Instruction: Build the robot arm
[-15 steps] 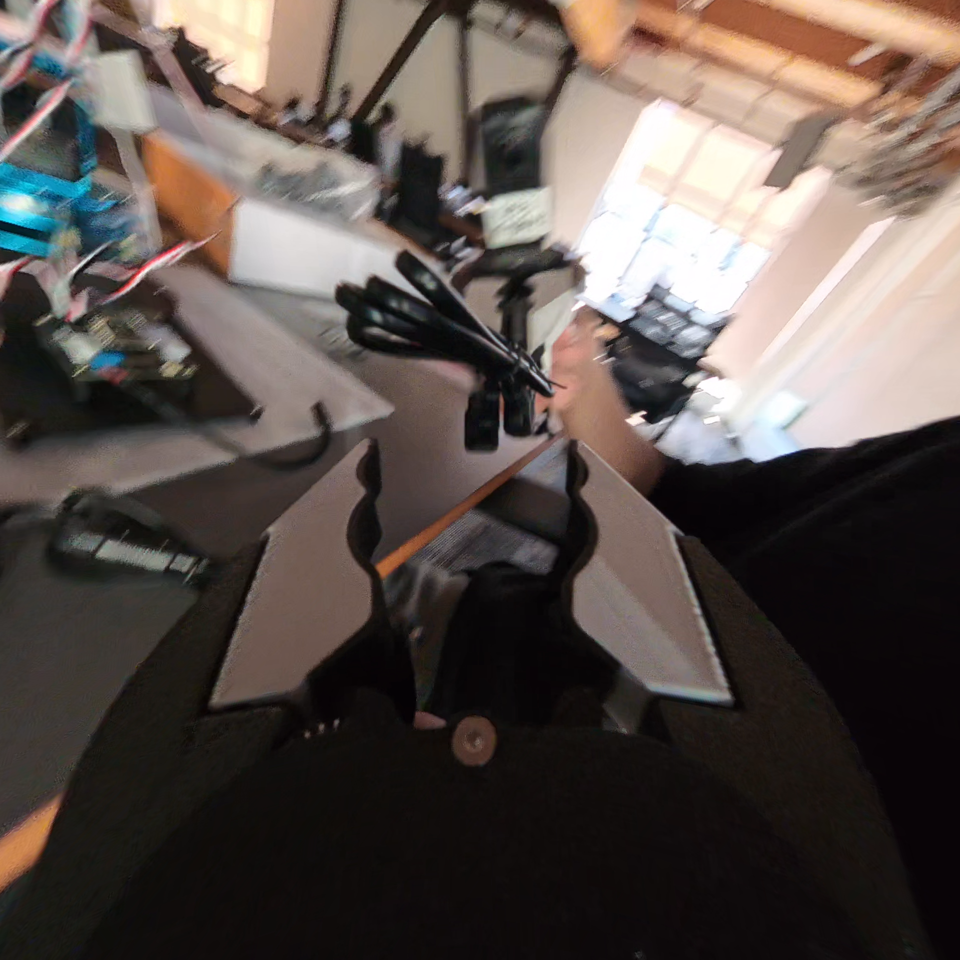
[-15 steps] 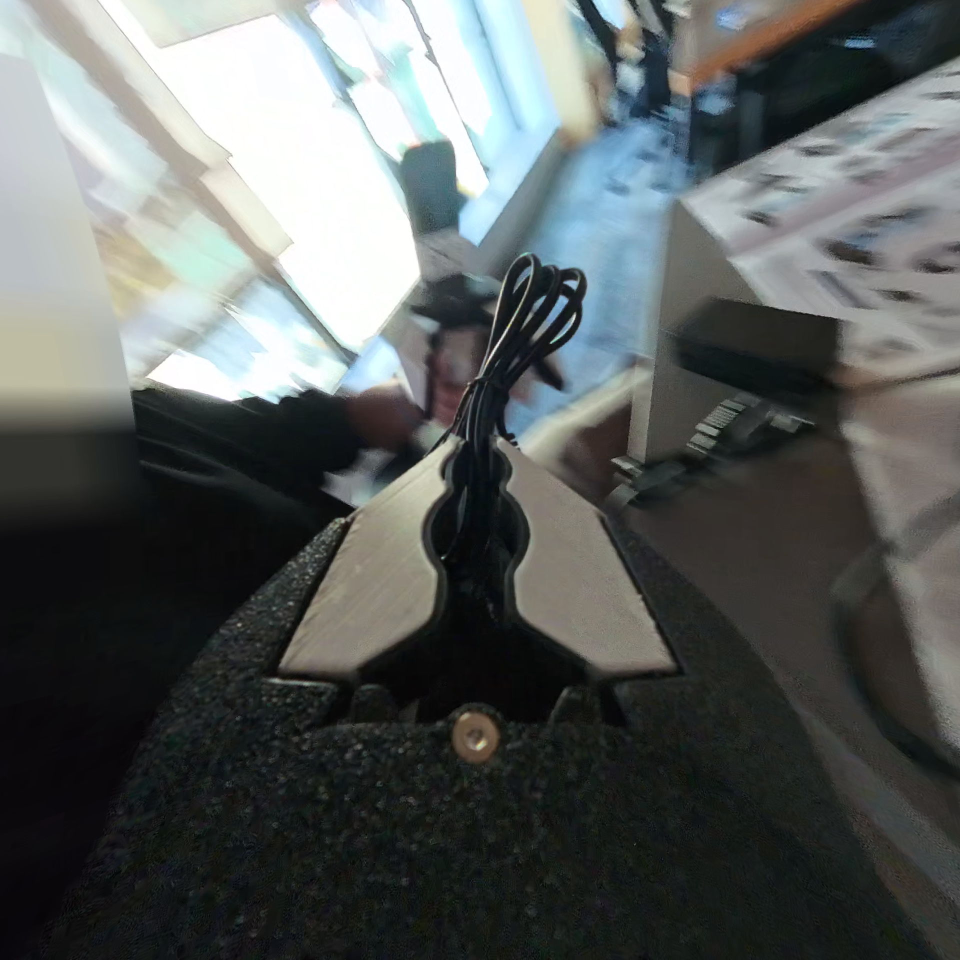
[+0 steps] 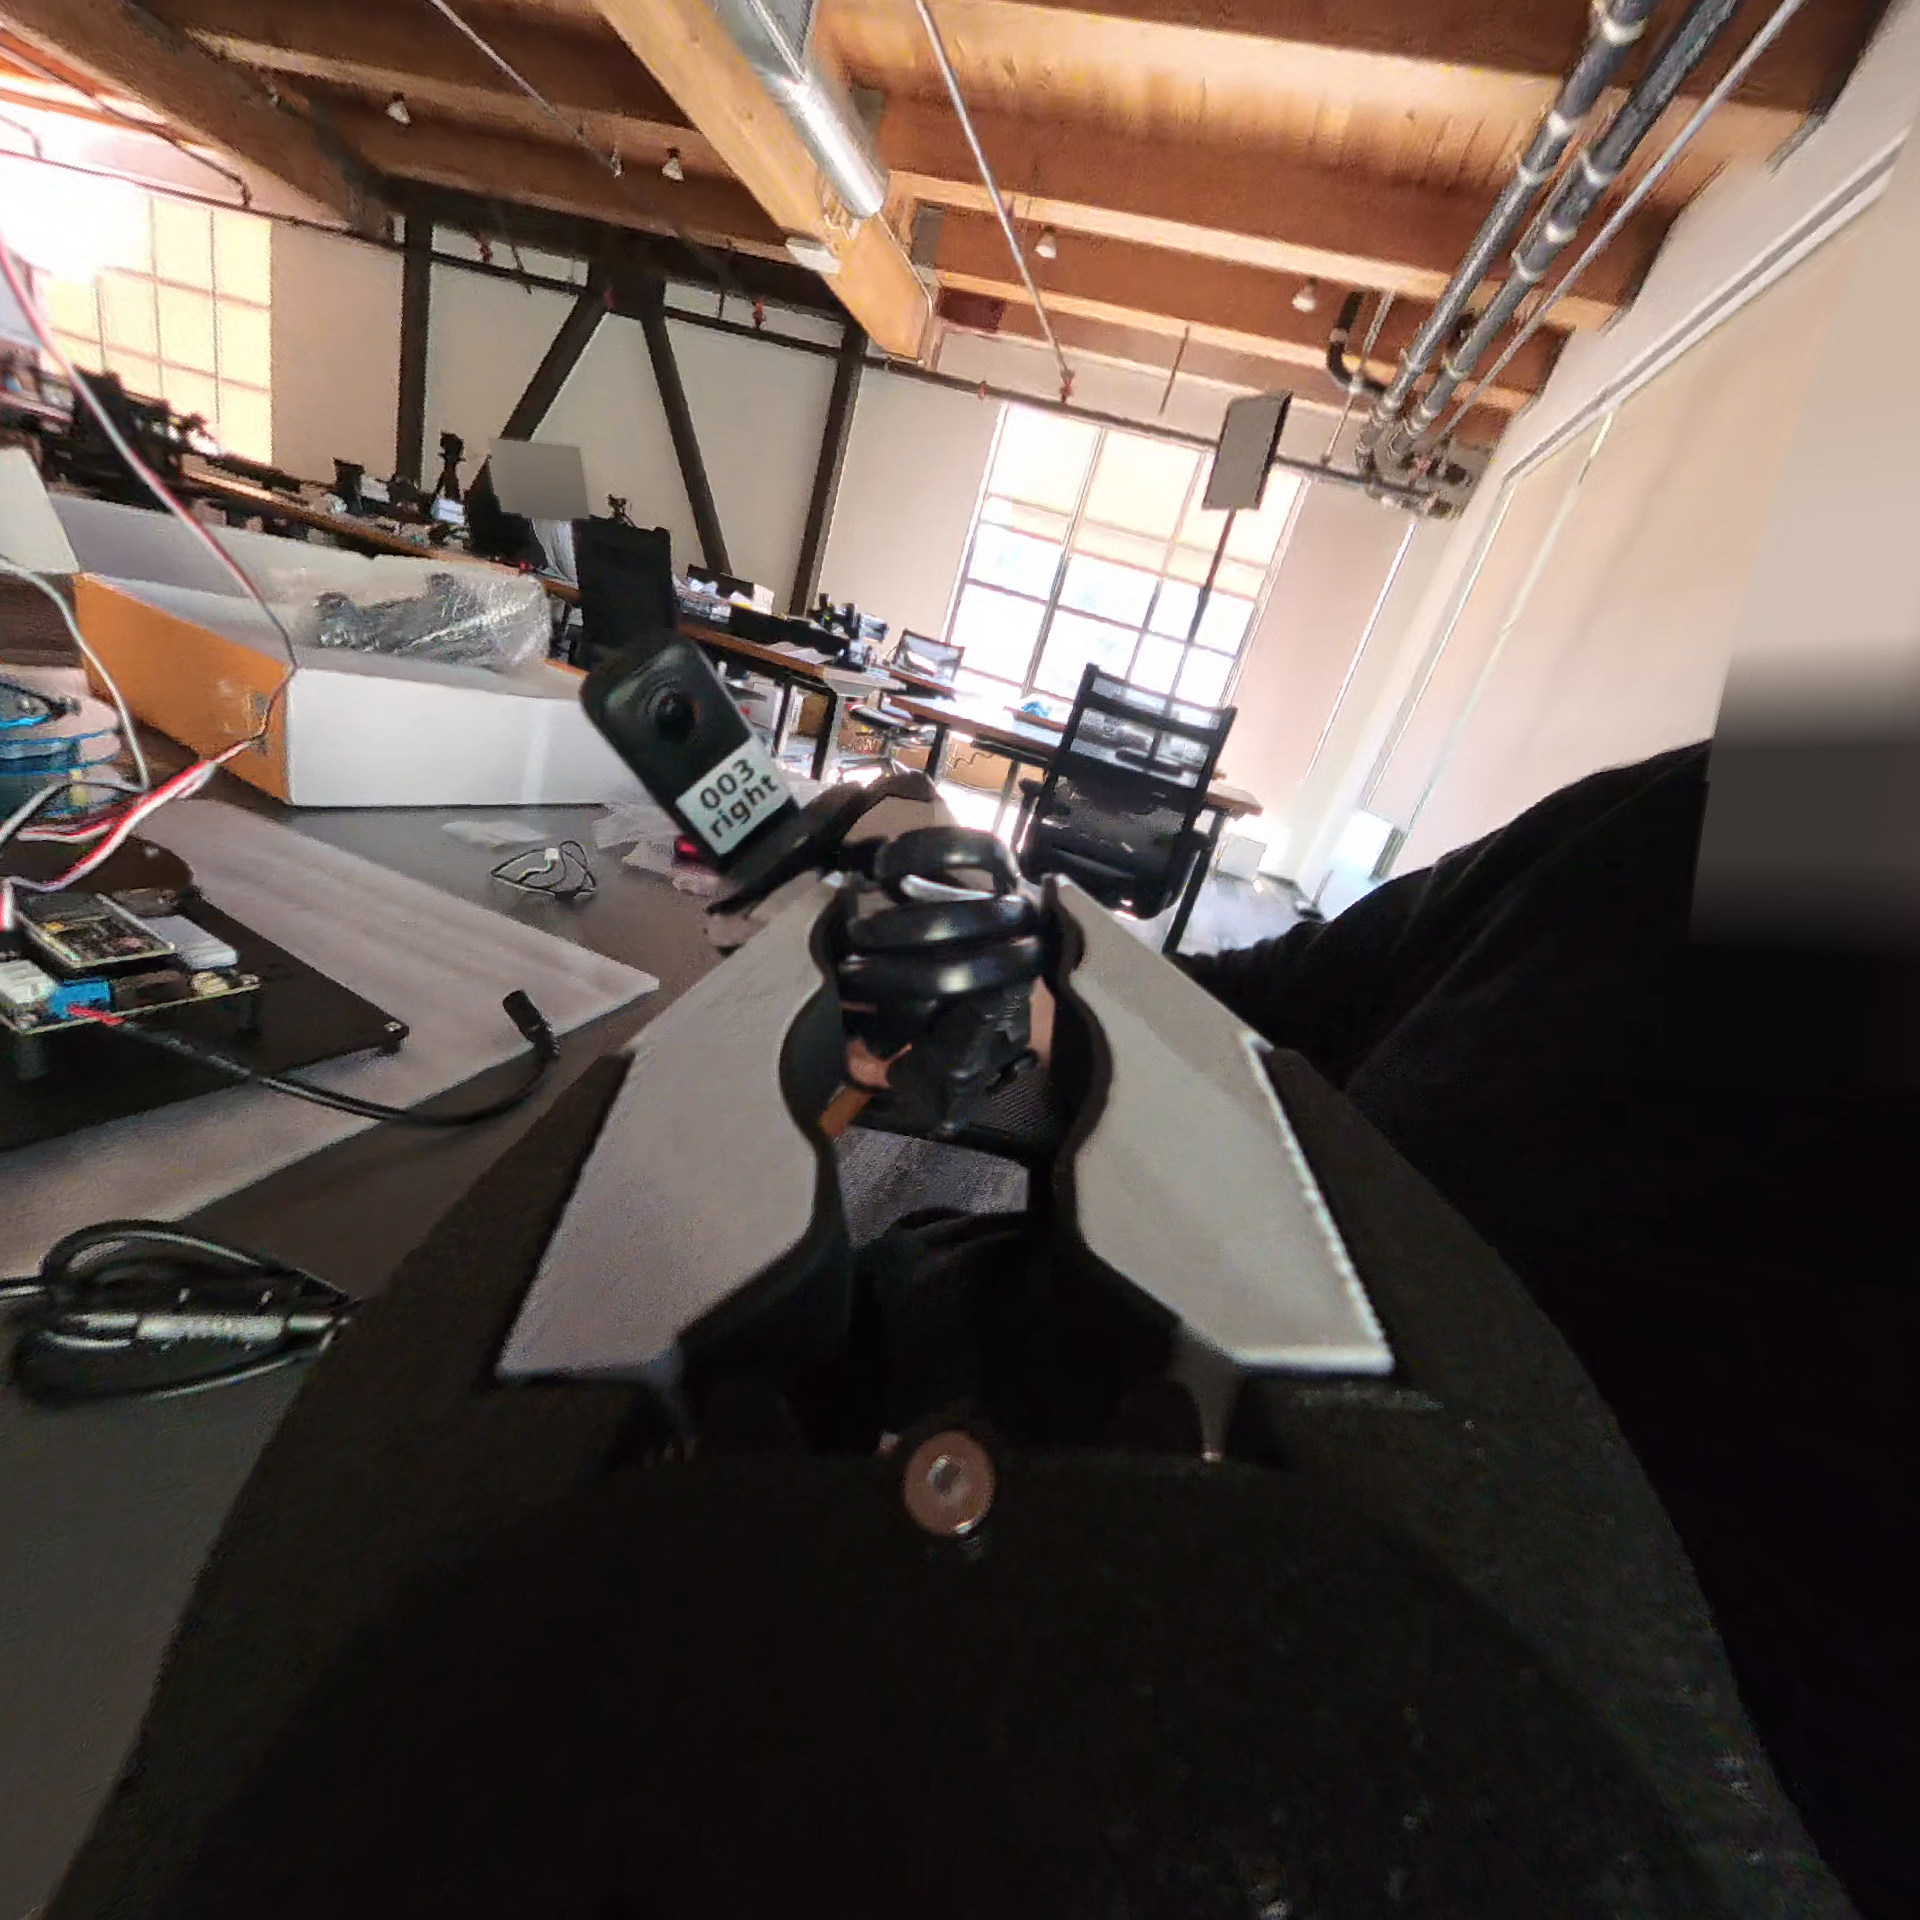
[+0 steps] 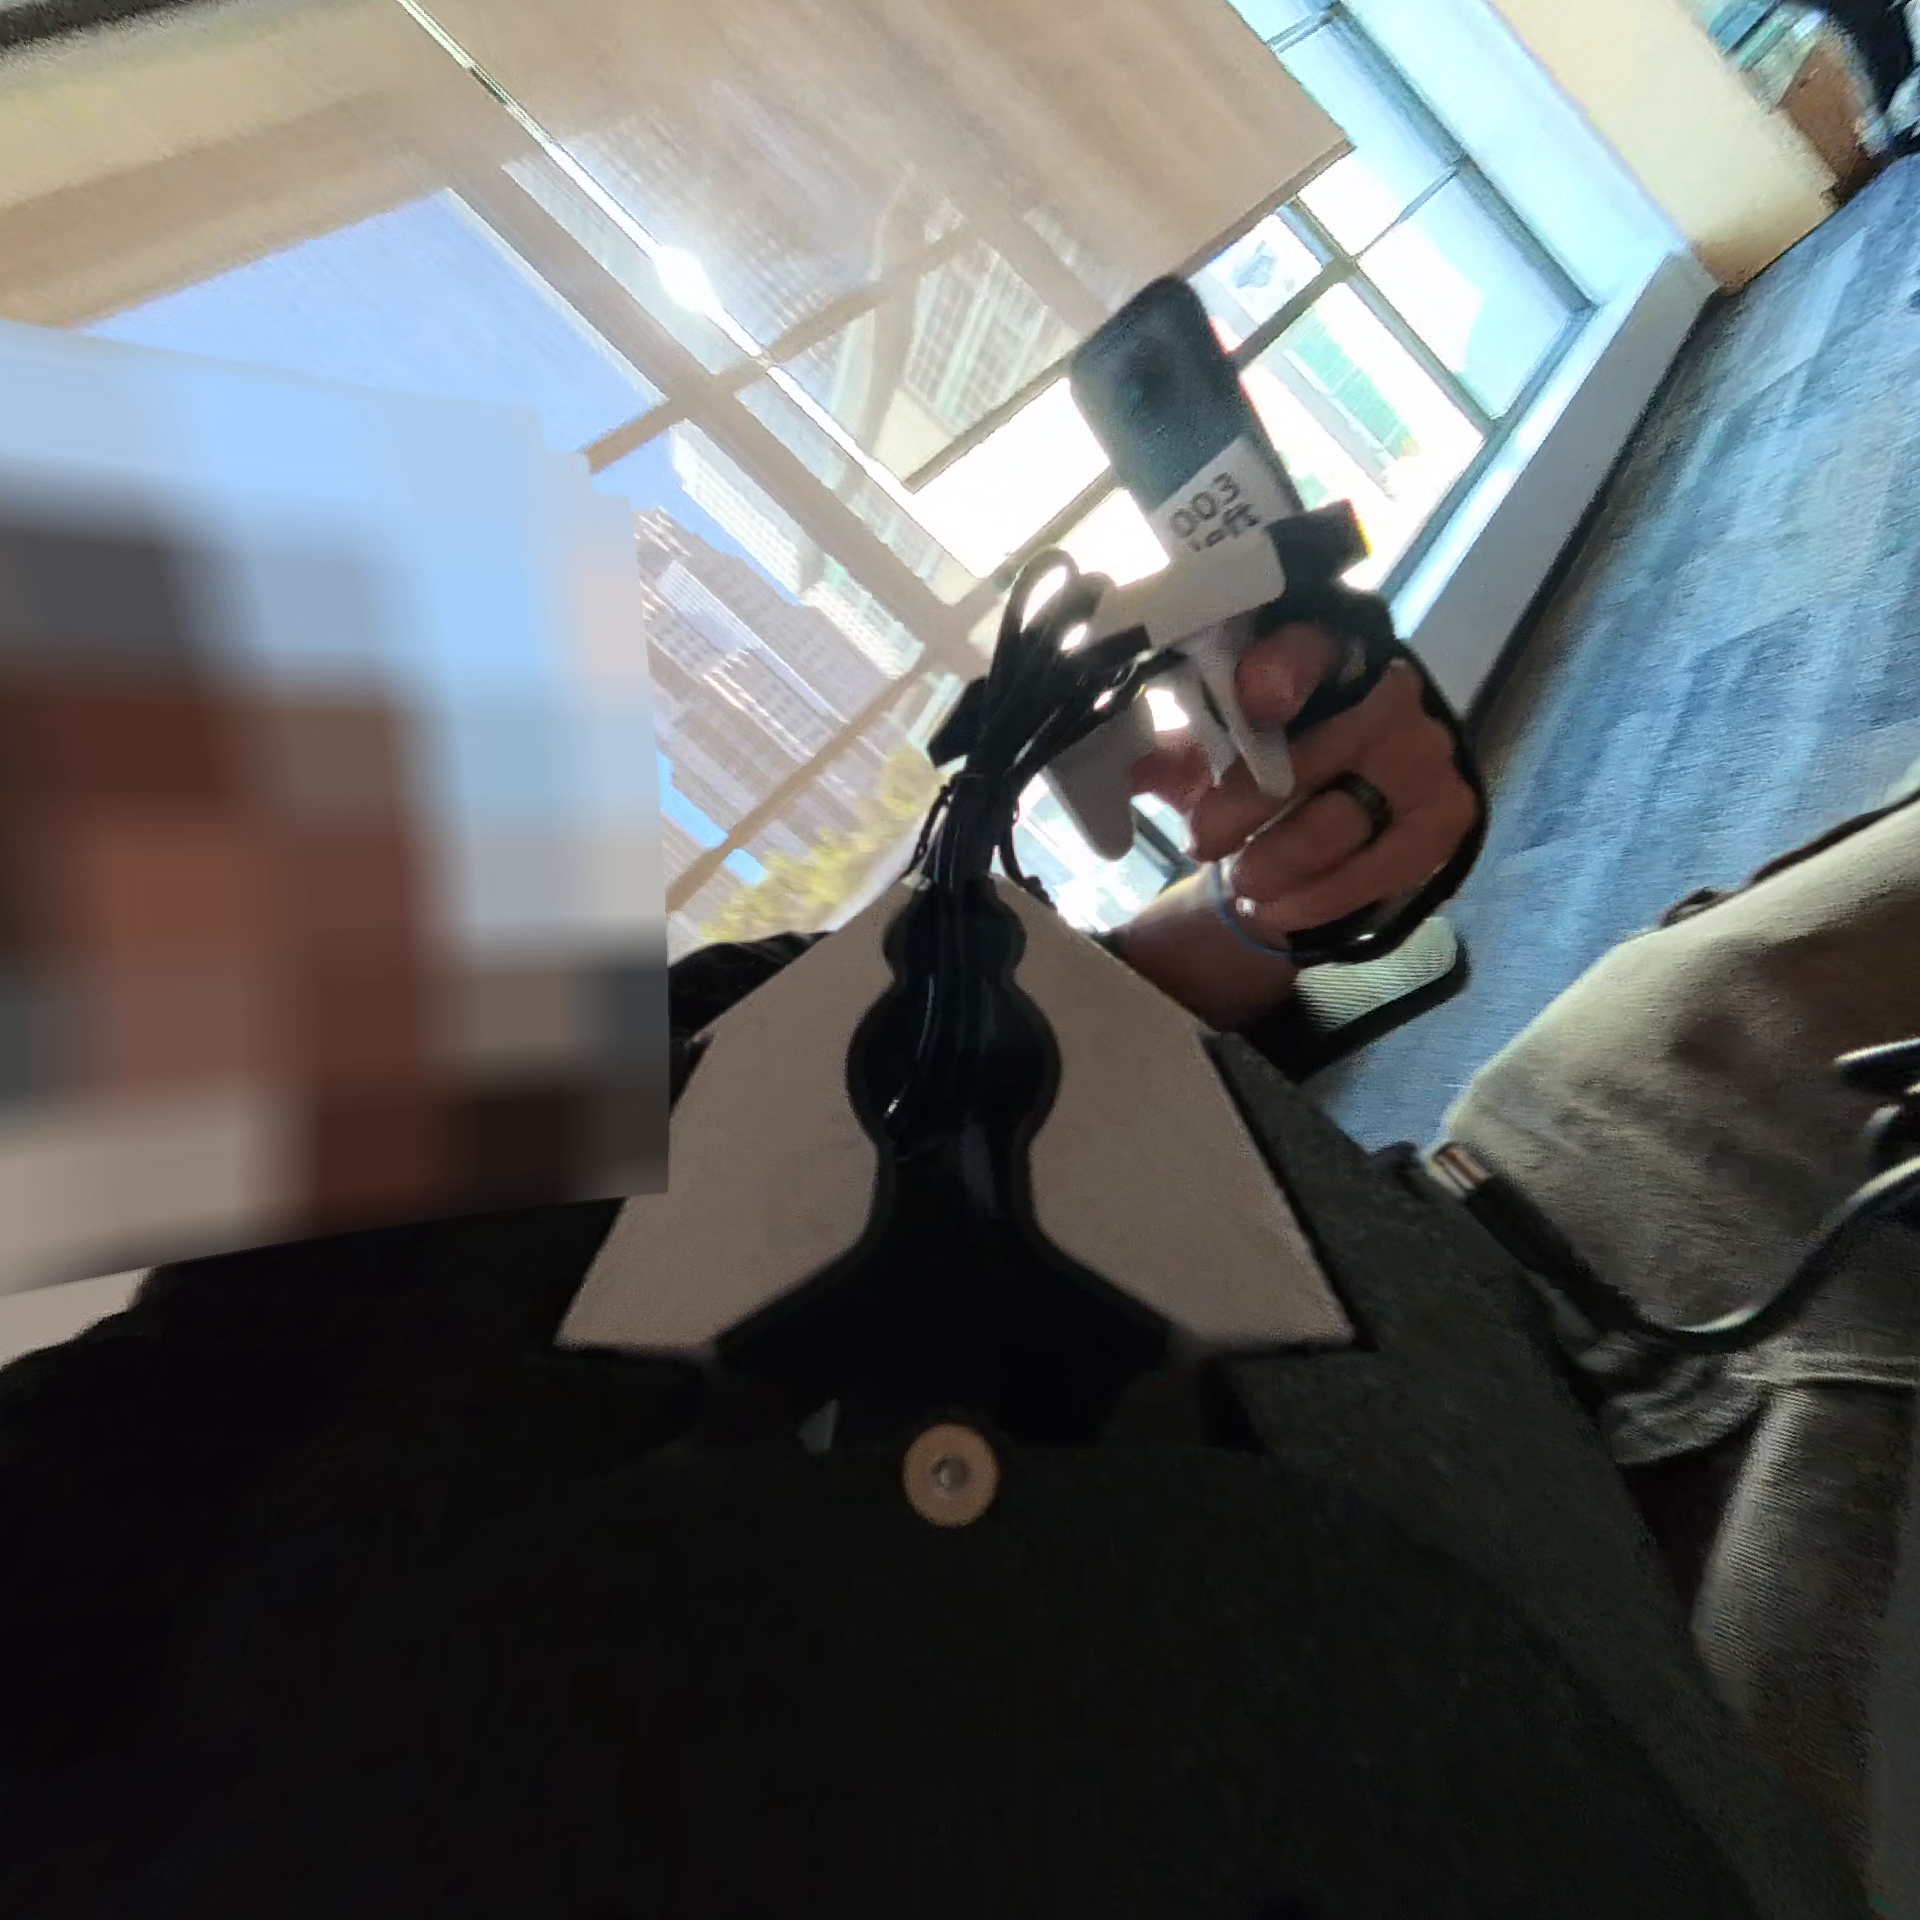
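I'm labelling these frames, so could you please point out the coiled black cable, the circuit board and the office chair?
coiled black cable (image 4: 961, 997): right wrist view, strands between the jaws.
circuit board (image 3: 88, 951): left wrist view, its top face.
office chair (image 3: 1127, 774): left wrist view, its backrest.

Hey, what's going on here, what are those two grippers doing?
A person holds a gripper in each hand, raised above a grey desk. The right gripper is shut on one end of a coiled bundle of thin black cable. The left gripper has the bundle's looped end between its fingers, though whether it pinches it is unclear. Circuit boards on a black plate lie on the desk.
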Demonstrator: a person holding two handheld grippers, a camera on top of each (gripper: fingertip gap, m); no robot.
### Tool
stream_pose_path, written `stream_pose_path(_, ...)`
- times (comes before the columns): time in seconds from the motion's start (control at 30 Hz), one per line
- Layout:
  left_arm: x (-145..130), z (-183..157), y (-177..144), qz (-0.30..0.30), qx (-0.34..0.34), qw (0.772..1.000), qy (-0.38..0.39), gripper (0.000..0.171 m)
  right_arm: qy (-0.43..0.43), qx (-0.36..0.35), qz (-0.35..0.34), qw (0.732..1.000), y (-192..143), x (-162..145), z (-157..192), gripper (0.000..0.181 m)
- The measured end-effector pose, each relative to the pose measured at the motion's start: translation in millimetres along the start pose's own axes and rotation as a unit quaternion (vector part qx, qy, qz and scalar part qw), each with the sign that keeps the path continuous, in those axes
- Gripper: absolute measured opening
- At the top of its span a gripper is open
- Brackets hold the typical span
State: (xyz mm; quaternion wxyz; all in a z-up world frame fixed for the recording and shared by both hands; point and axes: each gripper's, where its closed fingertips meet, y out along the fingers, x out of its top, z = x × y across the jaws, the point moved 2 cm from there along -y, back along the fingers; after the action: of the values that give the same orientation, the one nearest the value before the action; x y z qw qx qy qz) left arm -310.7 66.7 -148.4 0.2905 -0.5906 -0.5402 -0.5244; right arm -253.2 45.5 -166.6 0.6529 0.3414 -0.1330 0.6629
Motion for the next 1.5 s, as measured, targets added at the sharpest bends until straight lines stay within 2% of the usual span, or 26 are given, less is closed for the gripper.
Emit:
stream_pose_path(0.03, -1, -1, -1, 0.005, 0.003, 1.000, 0.011, 0.030, -0.021, -0.021, 0.006, 1.000, -1, 0, -1, 0.010)
stream_pose_path(0.07, -2, -1, -1, 0.008, 0.007, 1.000, 0.023, 0.028, -0.043, -0.043, 0.016, 0.998, -2, -1, -2, 0.005)
stream_pose_path(0.17, -5, 1, -1, 0.013, 0.029, 0.998, 0.055, 0.024, -0.127, -0.128, 0.026, 0.983, -7, 5, -5, 0.009)
stream_pose_path(0.2, -7, 2, -1, 0.016, 0.040, 0.997, 0.067, 0.023, -0.187, -0.177, 0.023, 0.966, -13, 11, -6, 0.014)
stream_pose_path(0.27, -12, 9, -2, 0.030, 0.075, 0.992, 0.092, 0.022, -0.299, -0.250, 0.028, 0.920, -20, 20, 4, 0.039)
stream_pose_path(0.33, -13, 16, -3, 0.029, 0.111, 0.988, 0.102, 0.022, -0.381, -0.291, 0.080, 0.874, -16, 9, 13, 0.034)
stream_pose_path(0.4, -12, 21, -4, 0.024, 0.130, 0.985, 0.107, 0.022, -0.399, -0.328, 0.139, 0.845, -8, -10, 4, 0.033)
stream_pose_path(0.47, -12, 21, -3, 0.021, 0.136, 0.984, 0.112, 0.022, -0.389, -0.359, 0.165, 0.832, -5, -20, -11, 0.031)
stream_pose_path(0.63, -15, 20, 0, 0.020, 0.143, 0.983, 0.110, 0.021, -0.406, -0.375, 0.140, 0.821, -5, -10, -18, 0.008)
stream_pose_path(0.77, -15, 23, 1, 0.016, 0.156, 0.982, 0.101, 0.020, -0.468, -0.422, 0.162, 0.759, -5, -11, -23, 0.002)
stream_pose_path(0.9, -18, 24, 2, 0.012, 0.160, 0.984, 0.080, 0.019, -0.468, -0.476, 0.187, 0.721, -16, -9, -33, 0.000)
stream_pose_path(1.0, -17, 23, 2, -0.001, 0.151, 0.987, 0.063, 0.018, -0.486, -0.491, 0.170, 0.703, -19, -1, -27, 0.000)
stream_pose_path(1.07, -17, 22, 3, -0.001, 0.151, 0.987, 0.062, 0.018, -0.530, -0.509, 0.156, 0.660, -20, 6, -18, 0.000)
stream_pose_path(1.1, -18, 22, 4, 0.002, 0.149, 0.987, 0.054, 0.018, -0.553, -0.520, 0.165, 0.630, -19, 7, -16, 0.000)
stream_pose_path(1.17, -21, 22, 7, 0.005, 0.137, 0.990, 0.025, 0.017, -0.611, -0.547, 0.176, 0.544, -20, 12, -11, 0.000)
stream_pose_path(1.27, -27, 20, 12, 0.008, 0.103, 0.994, -0.031, 0.017, -0.700, -0.567, 0.200, 0.384, -18, 15, -6, 0.000)
stream_pose_path(1.3, -27, 21, 11, 0.006, 0.100, 0.994, -0.042, 0.016, -0.719, -0.563, 0.204, 0.354, -16, 14, -5, 0.000)
stream_pose_path(1.33, -27, 22, 10, 0.003, 0.102, 0.994, -0.044, 0.016, -0.724, -0.555, 0.208, 0.352, -16, 12, -8, 0.000)
stream_pose_path(1.37, -27, 24, 8, 0.005, 0.109, 0.993, -0.037, 0.016, -0.710, -0.548, 0.208, 0.390, -18, 10, -11, 0.000)
stream_pose_path(1.4, -27, 25, 6, 0.008, 0.117, 0.993, -0.026, 0.015, -0.676, -0.537, 0.199, 0.464, -20, 8, -13, 0.000)
stream_pose_path(1.43, -26, 26, 4, 0.011, 0.122, 0.992, -0.017, 0.015, -0.628, -0.514, 0.191, 0.553, -20, 4, -15, 0.005)
stream_pose_path(1.5, -25, 25, 2, 0.015, 0.125, 0.992, 0.001, 0.015, -0.514, -0.459, 0.148, 0.710, -21, 3, -12, 0.027)
